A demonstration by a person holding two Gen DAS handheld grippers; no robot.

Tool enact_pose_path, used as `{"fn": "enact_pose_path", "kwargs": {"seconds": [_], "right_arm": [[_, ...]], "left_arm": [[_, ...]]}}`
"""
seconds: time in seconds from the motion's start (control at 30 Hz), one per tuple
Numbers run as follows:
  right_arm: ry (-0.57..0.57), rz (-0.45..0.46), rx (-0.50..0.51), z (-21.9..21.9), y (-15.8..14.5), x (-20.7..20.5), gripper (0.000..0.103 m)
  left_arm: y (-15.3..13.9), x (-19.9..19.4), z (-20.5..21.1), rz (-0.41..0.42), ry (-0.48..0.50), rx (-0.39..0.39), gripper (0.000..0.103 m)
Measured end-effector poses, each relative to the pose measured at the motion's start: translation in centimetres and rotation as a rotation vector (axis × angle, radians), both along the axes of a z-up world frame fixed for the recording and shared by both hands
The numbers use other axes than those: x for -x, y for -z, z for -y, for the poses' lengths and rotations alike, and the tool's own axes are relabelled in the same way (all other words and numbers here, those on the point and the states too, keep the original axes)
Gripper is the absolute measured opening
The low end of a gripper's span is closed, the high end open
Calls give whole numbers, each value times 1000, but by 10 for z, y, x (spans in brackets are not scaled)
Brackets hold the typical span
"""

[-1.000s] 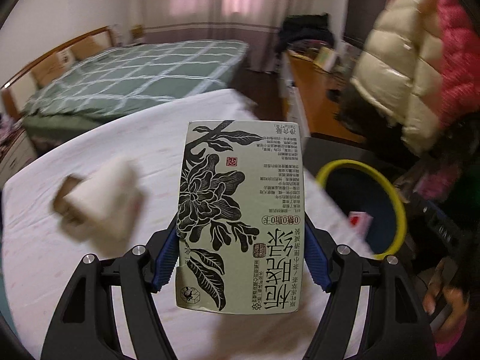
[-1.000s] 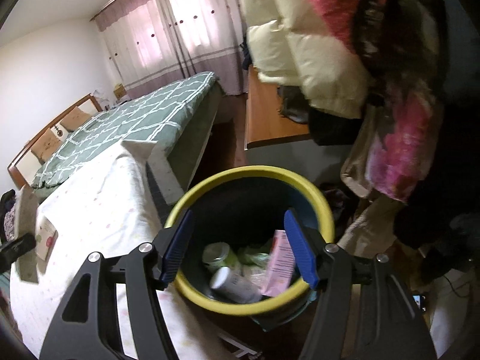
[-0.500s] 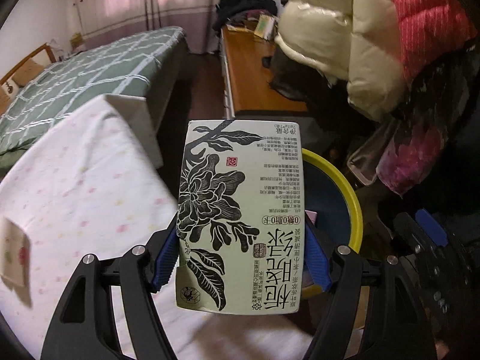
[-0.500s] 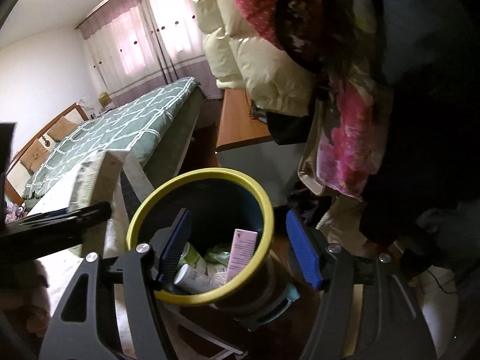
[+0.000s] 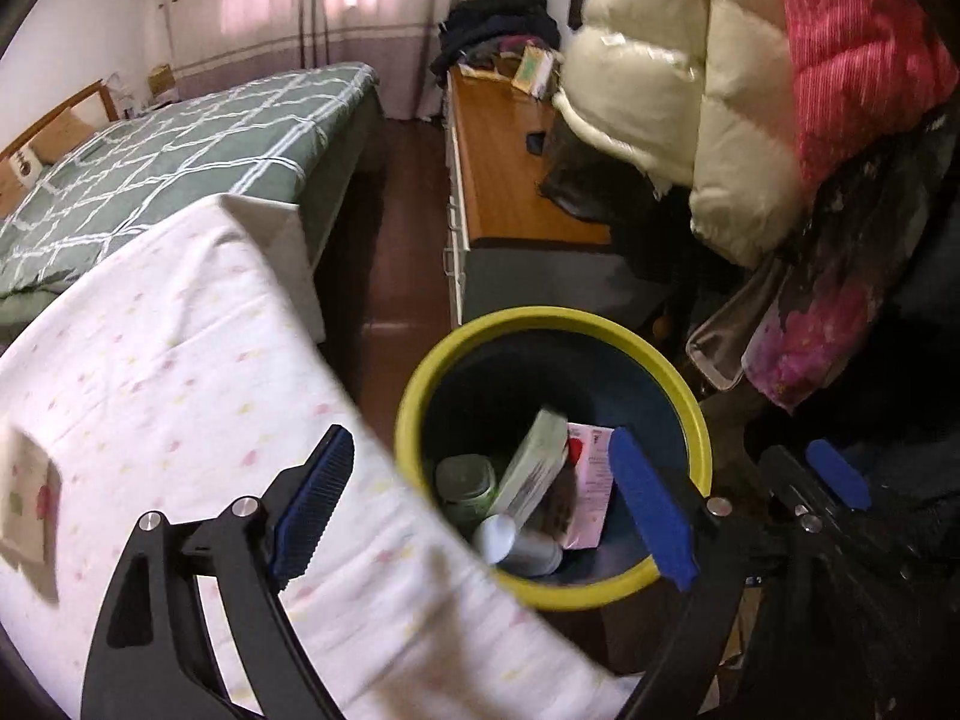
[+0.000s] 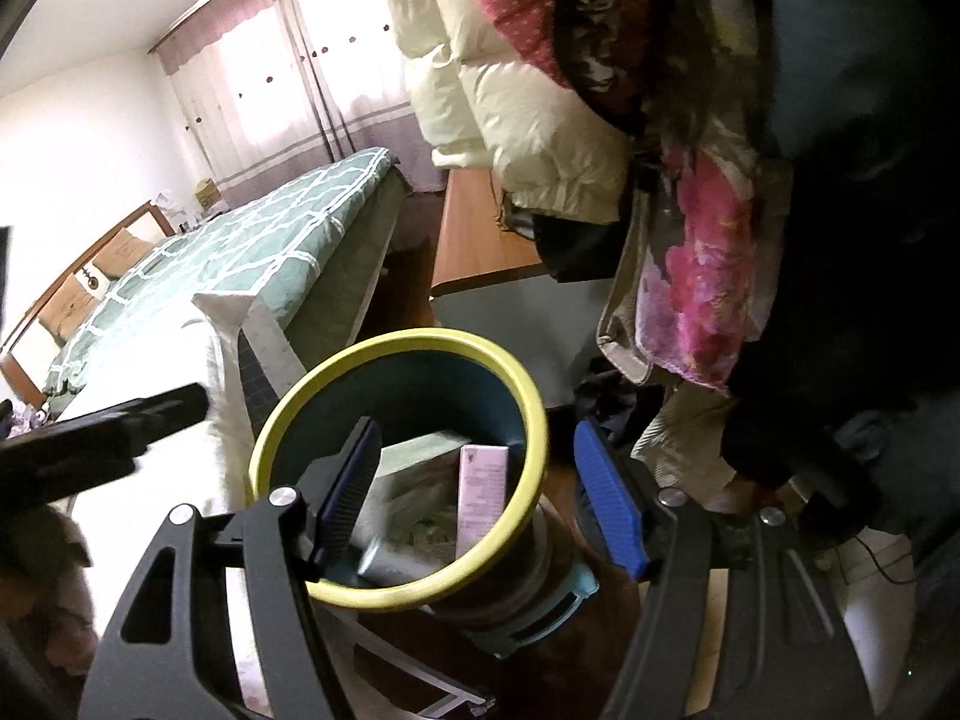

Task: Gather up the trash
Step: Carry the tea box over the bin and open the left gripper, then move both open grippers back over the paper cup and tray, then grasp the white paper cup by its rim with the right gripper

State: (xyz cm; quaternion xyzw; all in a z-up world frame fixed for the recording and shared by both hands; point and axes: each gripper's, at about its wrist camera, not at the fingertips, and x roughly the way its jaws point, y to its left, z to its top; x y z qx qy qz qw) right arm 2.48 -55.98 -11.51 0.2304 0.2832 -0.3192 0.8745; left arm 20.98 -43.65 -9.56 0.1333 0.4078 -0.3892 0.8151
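Green carton (image 5: 531,468) blurred, half-sunk in bin (image 5: 420,396)

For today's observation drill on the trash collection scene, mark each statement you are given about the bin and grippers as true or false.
1. The green tea box lies inside the yellow-rimmed trash bin. True.
2. The left gripper grips the box. False: its jaws are opening with nothing between them.
3. A pink carton is in the bin. True.
4. The bin is empty. False: it also holds bottles.
5. The right gripper holds trash. False: it is open and empty.
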Motion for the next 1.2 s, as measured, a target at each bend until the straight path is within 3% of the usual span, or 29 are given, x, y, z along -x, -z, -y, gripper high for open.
{"fn": "enact_pose_path", "kwargs": {"seconds": [0.17, 0.33, 0.5, 0.8, 1.0, 1.2], "right_arm": [[-34, -4, -4, -11, 0, -9, 65], [-86, -12, 4, -26, -1, -26, 65], [-179, -20, 15, -57, -7, -55, 66], [-416, 6, 38, -151, -27, -128, 66], [-594, 21, 24, -221, -42, -178, 67], [-724, 1, 94, -292, -47, -217, 68]], "left_arm": [[-13, -3, -69, 25, -86, 59, 89], [-16, -10, -160, 59, -234, 101, 90], [-14, -20, -250, 104, -415, 97, 90], [1, -40, -403, 183, -737, 65, 90], [10, -45, -456, 194, -832, 104, 90], [19, -48, -469, 147, -854, 149, 90]]}}
